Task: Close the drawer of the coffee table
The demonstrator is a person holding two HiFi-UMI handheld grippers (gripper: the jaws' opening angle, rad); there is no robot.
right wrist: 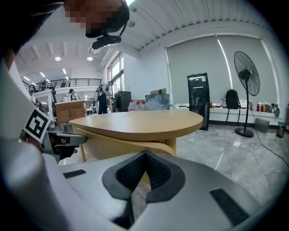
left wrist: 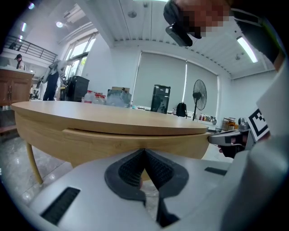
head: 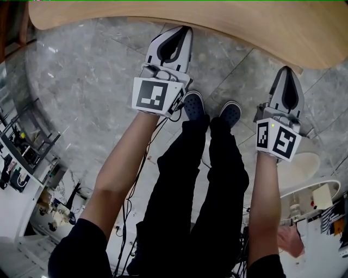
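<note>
The person stands facing the coffee table [head: 163, 16] with both arms stretched forward and down, so that each claw points at the table's near edge. The drawer [left wrist: 135, 140] is a long curved wooden front just under the tabletop. From the right gripper view its band [right wrist: 131, 143] bows out a little from the table's body, so I judge it to be not quite shut.

The left gripper [left wrist: 144, 152] has its jaws pressed together with nothing between them. It is aimed at the middle of the drawer front and sits close to it, though I cannot tell whether it touches. Closed jaws make sense here: a closed tip gives one blunt nose to push with, and a push needs no grip.

The right gripper [right wrist: 145, 155] is likewise closed and empty. It is held off to the side, near the drawer's end and further from the wood. That looks like a spare hand kept level, or a second pushing point so the curved front goes in straight.

The person's feet are set on the grey tiled floor [head: 81, 81] just short of the table, square to it, which suits a forward shove. The push itself does not look finished.
</note>
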